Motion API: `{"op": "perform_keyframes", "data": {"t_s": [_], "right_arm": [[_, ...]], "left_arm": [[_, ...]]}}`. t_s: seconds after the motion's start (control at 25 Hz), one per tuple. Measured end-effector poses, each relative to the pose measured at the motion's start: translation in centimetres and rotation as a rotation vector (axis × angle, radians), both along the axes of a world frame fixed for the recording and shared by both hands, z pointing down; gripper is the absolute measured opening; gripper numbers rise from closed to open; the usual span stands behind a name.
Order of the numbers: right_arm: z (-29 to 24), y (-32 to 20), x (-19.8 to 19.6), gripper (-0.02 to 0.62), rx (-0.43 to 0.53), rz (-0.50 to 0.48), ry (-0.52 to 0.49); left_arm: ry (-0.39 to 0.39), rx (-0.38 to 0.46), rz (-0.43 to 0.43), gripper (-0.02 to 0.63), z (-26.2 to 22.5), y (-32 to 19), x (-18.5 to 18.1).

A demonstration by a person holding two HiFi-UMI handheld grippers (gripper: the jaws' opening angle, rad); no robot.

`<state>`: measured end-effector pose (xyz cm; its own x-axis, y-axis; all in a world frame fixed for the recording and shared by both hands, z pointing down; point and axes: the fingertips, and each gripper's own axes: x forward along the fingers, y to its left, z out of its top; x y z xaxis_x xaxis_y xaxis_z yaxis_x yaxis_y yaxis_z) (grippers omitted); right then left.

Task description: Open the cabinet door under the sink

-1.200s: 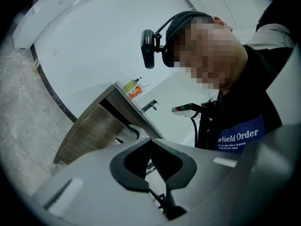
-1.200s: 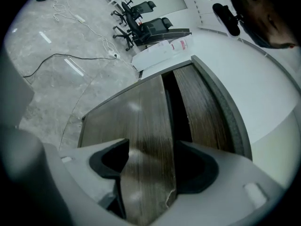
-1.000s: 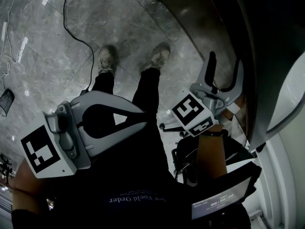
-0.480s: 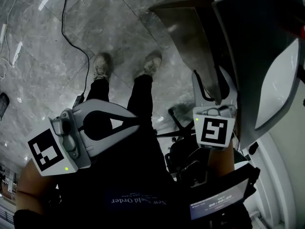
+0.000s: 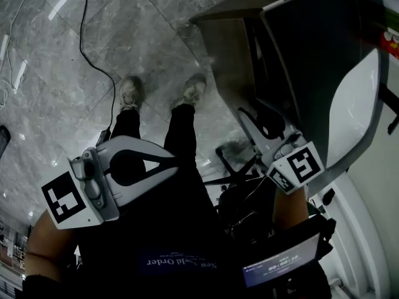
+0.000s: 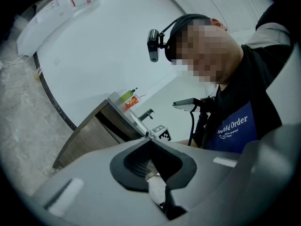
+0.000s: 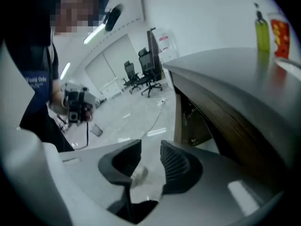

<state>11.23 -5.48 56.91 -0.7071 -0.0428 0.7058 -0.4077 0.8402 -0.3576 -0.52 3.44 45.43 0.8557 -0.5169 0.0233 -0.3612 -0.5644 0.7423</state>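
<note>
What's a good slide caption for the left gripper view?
Left gripper, jaws shut and empty, facing the person with a head camera; sink cabinet beyond.

**You stood facing along the cabinet [image 5: 227,55], which lay at your right.**
Your shoes [image 5: 129,93] were on the floor [image 5: 50,104], with the cabinet just to their right, under the counter [image 5: 312,61]. A cable [image 5: 81,23] ran over the floor left of your shoes. A bottle [image 7: 262,32] stood on the counter, and office chairs [image 7: 151,69] stood well beyond the cabinet's end.
</note>
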Motion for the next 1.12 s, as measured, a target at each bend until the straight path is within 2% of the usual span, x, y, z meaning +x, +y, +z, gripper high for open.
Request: {"op": "perform_keyframes", "data": {"t_s": [0.08, 0.16, 0.24, 0.28, 0.32, 0.56, 0.64, 0.76, 0.84, 0.96, 1.12], "right_arm": [[-1.1, 0.0, -0.3, 0.132, -0.037, 0.084, -0.137], [-2.2, -0.9, 0.3, 0.132, -0.027, 0.232, -0.236], [-2.3, -2.6, 1.7, 0.132, -0.035, 0.437, -0.288], [-1.9, -3.3, 2.3, 0.133, -0.049, 0.516, -0.29], [-1.2, -3.6, 2.7, 0.133, -0.061, 0.555, -0.267], [4.2, -1.9, 2.1, 0.135, -0.131, 0.447, 0.111], [5.1, -1.2, 2.0, 0.138, -0.108, 0.406, 0.214], [5.8, -1.3, 2.2, 0.136, -0.019, 0.389, 0.345], [6.3, -1.3, 2.7, 0.092, 0.022, 0.411, 0.439], [6.7, -0.8, 3.0, 0.086, -0.006, 0.472, 0.493], [7.0, 0.1, 1.7, 0.086, -0.075, 0.549, 0.454]], "left_arm": [[0.009, -0.002, -0.003, 0.0, -0.2, 0.1, 0.0], [0.014, -0.01, -0.001, 0.0, -0.2, 0.4, 0.1], [0.013, -0.025, 0.005, 0.0, 0.0, 0.8, 0.2], [0.013, -0.033, 0.008, 0.0, 0.2, 0.9, 0.1], [0.015, -0.041, 0.009, 0.0, 0.4, 1.0, 0.1], [0.035, -0.019, 0.014, 0.0, -0.8, 1.1, -0.3], [0.032, -0.002, 0.017, 0.0, -1.5, 1.5, -1.4], [0.006, 0.022, 0.024, 0.0, -2.0, 2.1, -3.6], [-0.018, 0.029, 0.029, 0.0, -2.4, 2.5, -5.0], [-0.063, 0.023, 0.033, 0.0, -3.6, 2.2, -7.2], [-0.118, 0.082, 0.049, 0.0, -6.4, -0.4, -9.7]]}}
